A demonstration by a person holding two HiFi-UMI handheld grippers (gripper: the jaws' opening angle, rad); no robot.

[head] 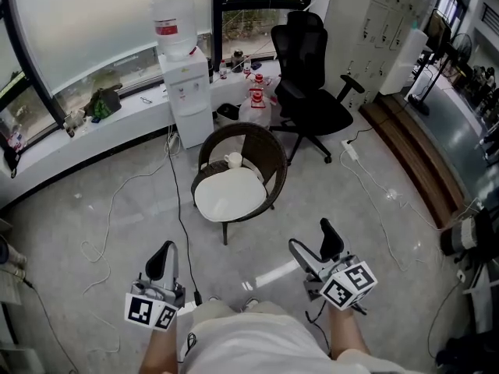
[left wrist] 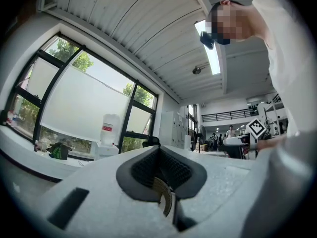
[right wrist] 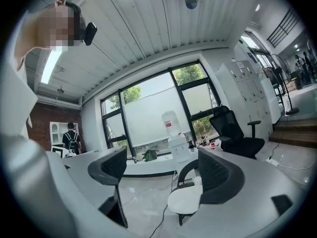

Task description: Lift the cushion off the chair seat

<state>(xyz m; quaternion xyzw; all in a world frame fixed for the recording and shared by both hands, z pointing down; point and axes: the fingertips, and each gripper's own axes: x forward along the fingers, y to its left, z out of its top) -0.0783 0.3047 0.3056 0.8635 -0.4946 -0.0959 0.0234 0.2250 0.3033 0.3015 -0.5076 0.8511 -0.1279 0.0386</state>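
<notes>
A round white cushion (head: 228, 196) lies on the seat of a dark wicker chair (head: 274, 162) in the middle of the floor. A small white object (head: 233, 160) rests at the back of the seat. Both grippers are held low in front of the person, well short of the chair. My left gripper (head: 161, 263) is shut with nothing in it; in its own view its jaws (left wrist: 161, 170) meet. My right gripper (head: 314, 244) stands open and empty. Through its gap (right wrist: 163, 175) the cushion (right wrist: 185, 201) and chair (right wrist: 187, 171) show ahead, partly behind the right finger (right wrist: 219, 175).
A water dispenser (head: 185, 84) and a black office chair (head: 312, 92) stand behind the wicker chair by the window ledge. Cables (head: 180, 209) trail over the floor left of the chair and towards my left gripper. A power strip (head: 349, 150) and a wooden step (head: 413, 154) are to the right.
</notes>
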